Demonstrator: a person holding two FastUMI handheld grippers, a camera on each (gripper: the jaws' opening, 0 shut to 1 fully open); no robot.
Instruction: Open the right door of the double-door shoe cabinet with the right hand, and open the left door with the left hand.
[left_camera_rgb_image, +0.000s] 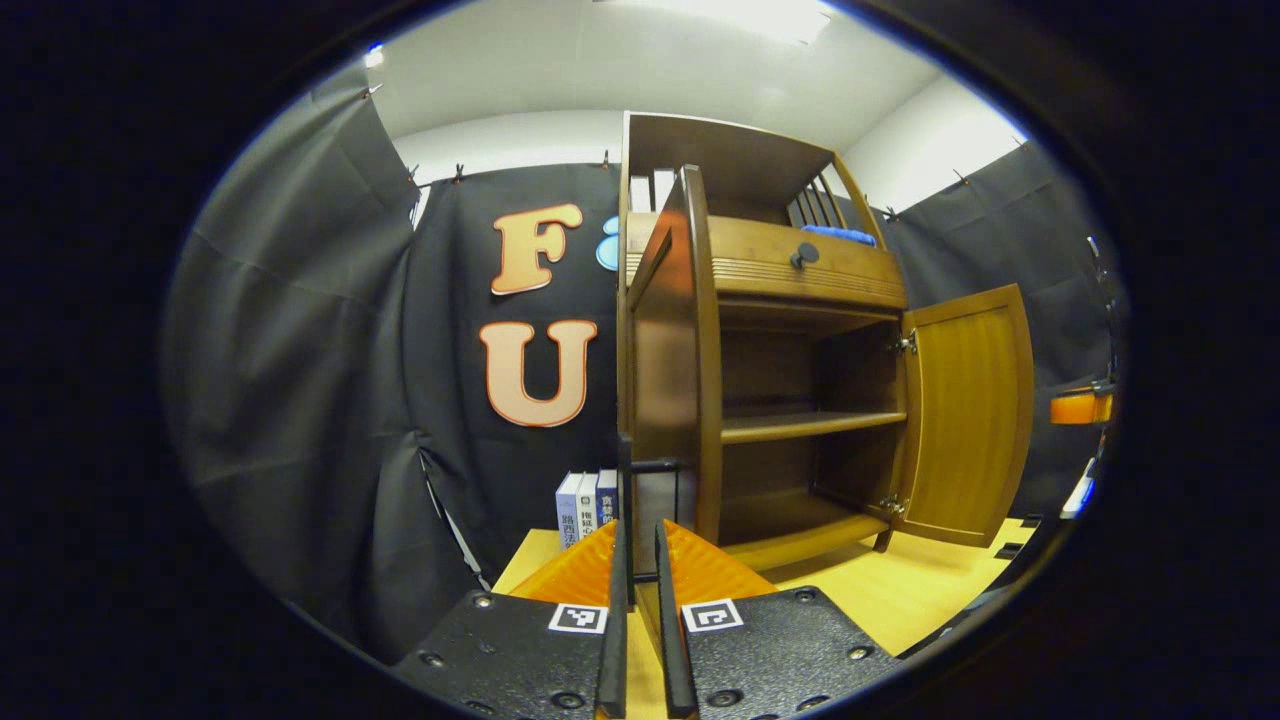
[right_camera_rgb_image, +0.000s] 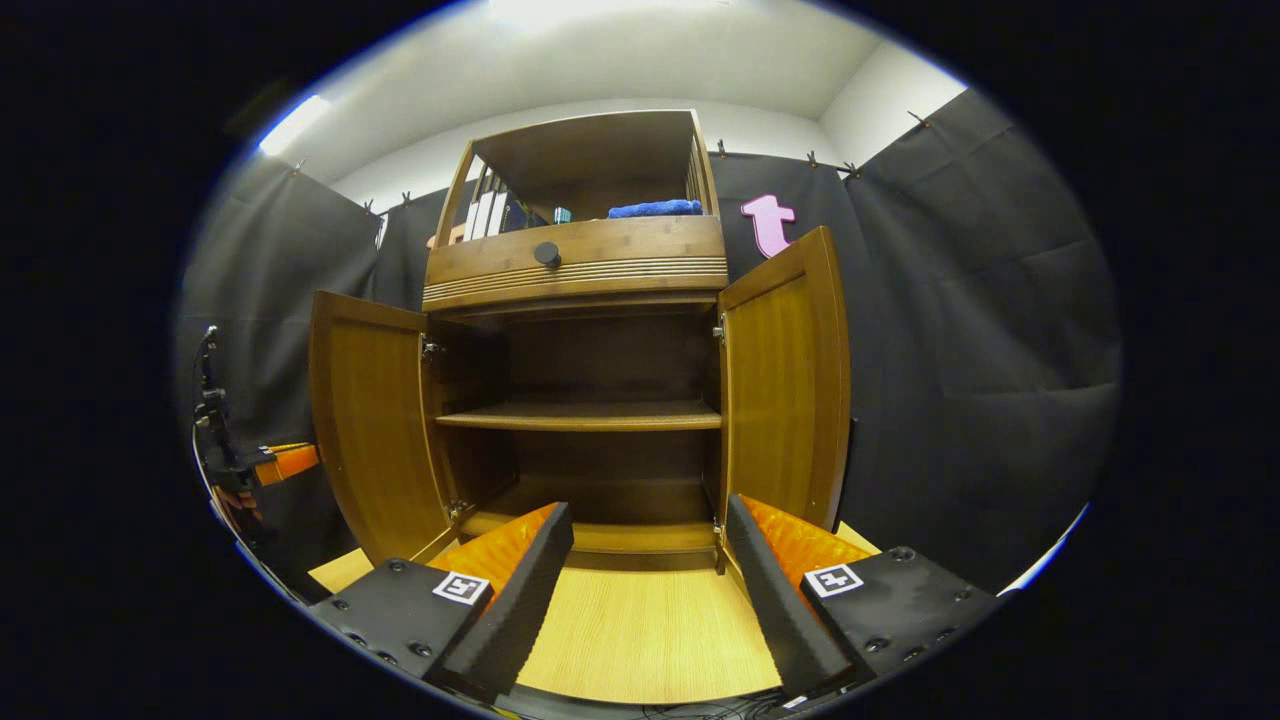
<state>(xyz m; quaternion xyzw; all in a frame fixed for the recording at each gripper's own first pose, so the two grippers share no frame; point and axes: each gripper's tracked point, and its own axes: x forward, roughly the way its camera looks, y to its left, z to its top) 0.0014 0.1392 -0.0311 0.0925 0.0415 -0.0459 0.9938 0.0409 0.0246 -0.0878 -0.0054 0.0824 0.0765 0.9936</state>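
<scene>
In the left gripper view the left tongs (left_camera_rgb_image: 640, 560) are clenched on the left door's handle (left_camera_rgb_image: 655, 466), left door (left_camera_rgb_image: 670, 370) swung wide; in the right gripper view the right tongs (right_camera_rgb_image: 648, 560) stand released before the shoe cabinet (right_camera_rgb_image: 590, 260), both doors open, so release and withdrawal appear next.

The left gripper view looks from close by the left door's (left_camera_rgb_image: 668, 370) edge, facing right into the shoe cabinet (left_camera_rgb_image: 800, 300). The right gripper view faces the cabinet head-on from nearer the table (right_camera_rgb_image: 640, 630) front. Both share its shelves.
</scene>
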